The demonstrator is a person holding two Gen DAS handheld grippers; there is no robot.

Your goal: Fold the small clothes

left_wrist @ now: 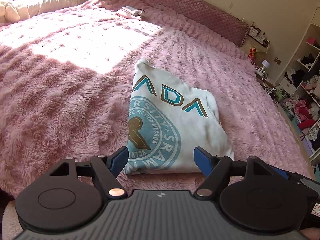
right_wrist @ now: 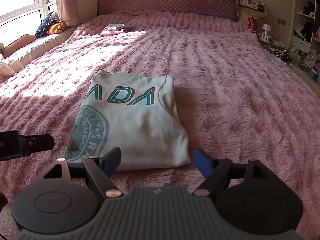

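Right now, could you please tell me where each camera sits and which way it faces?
Left wrist: on the left hand-held gripper, angled down over the folded white T-shirt on the pink bedspread; its open blue fingers show.
Right wrist: on the right hand-held gripper, facing the headboard; its open fingers and the left one's tip show.
Shared: T-shirt, bedspread, headboard.

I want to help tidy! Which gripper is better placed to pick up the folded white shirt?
Probably the left gripper: its open fingers frame the white shirt's near edge squarely. The right gripper, open too, sits nearer the shirt's right corner. It is close, so either could manage.
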